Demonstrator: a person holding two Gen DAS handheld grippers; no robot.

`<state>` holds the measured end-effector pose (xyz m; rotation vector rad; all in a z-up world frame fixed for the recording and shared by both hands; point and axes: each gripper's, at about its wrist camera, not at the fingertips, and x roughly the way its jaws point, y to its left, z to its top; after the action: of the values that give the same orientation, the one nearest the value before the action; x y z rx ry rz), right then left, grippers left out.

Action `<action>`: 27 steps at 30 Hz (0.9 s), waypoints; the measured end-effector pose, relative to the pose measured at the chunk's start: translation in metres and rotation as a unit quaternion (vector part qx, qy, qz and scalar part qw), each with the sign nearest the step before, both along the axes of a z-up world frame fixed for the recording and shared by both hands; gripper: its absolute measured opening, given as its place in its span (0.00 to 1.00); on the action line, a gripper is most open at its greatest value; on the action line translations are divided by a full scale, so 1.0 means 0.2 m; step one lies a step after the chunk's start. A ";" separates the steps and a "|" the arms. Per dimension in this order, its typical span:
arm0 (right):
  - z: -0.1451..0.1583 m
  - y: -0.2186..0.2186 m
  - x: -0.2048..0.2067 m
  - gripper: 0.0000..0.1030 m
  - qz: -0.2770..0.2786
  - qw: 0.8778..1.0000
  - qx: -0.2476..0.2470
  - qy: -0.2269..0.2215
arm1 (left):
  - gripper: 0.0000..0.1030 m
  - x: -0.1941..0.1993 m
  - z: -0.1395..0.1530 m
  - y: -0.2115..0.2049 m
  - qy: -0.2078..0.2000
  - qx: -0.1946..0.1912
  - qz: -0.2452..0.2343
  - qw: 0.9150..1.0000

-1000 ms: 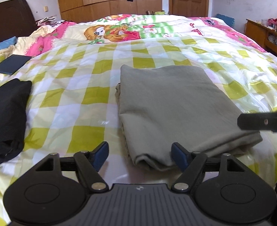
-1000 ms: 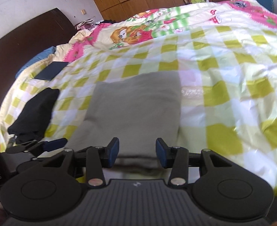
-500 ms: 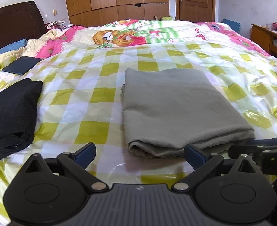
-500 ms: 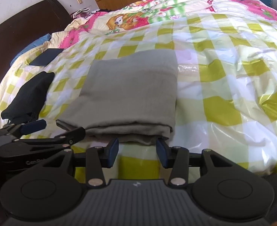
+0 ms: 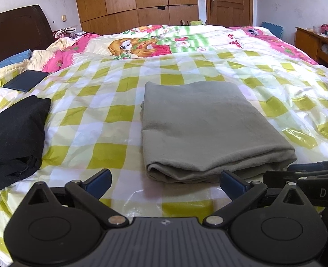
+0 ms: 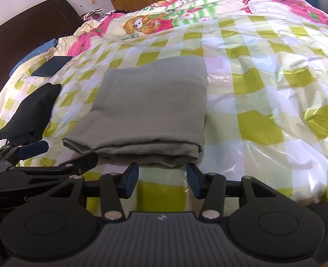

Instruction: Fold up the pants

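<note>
The grey pants (image 5: 206,126) lie folded into a flat rectangle on the checked bed cover; they also show in the right wrist view (image 6: 150,111). My left gripper (image 5: 165,183) is open and empty, just short of the fold's near edge. My right gripper (image 6: 162,179) is open and empty, also just short of the near edge. The right gripper shows at the right edge of the left wrist view (image 5: 315,173), and the left gripper shows at the left of the right wrist view (image 6: 41,155).
A folded black garment (image 5: 12,138) lies on the left of the bed (image 5: 101,120). A dark flat book-like item (image 5: 25,80) lies further back left. A pink cartoon quilt (image 5: 164,40) lies behind. A wooden cabinet (image 5: 315,42) stands at the right.
Both grippers have drawn back from the folded pants toward the bed's near edge. The left jaws have opened wider. The pants have not moved.
</note>
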<state>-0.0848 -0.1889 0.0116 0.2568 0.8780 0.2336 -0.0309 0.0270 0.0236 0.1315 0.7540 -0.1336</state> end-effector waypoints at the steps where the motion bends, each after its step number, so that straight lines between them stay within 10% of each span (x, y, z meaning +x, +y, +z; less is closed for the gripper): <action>1: 0.00 0.00 0.00 0.48 0.000 1.000 0.000 0.000 | 1.00 0.00 0.00 0.00 0.001 0.001 0.000 1.000; 27: 0.00 -0.01 0.00 0.48 0.000 1.000 0.001 0.001 | 1.00 -0.02 0.00 -0.01 0.006 0.003 0.001 1.000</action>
<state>-0.0854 -0.1905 0.0112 0.2590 0.8807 0.2346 -0.0339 0.0247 0.0241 0.1360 0.7671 -0.1293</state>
